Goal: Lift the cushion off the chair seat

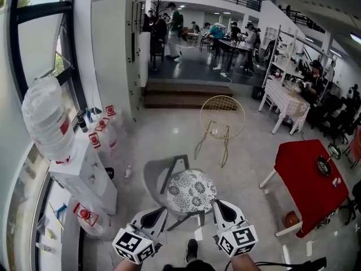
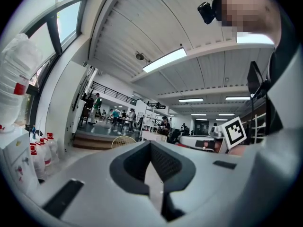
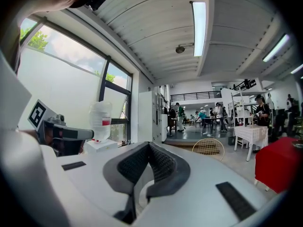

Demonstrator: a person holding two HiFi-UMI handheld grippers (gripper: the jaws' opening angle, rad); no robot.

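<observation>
**Head view: both grippers clenched and empty, cushion on the chair ahead**

The round floral cushion [image 1: 192,191] lies flat on the seat of the grey chair [image 1: 159,176], just ahead of the fingertips and between the two grippers. The left gripper [image 1: 162,210] points at its near left edge, the right gripper [image 1: 217,205] at its near right edge. Whether either touches it I cannot tell. Both gripper views show the jaws pressed together with nothing between them. Beyond the fingers stands a gold wire chair [image 1: 222,117].
</observation>
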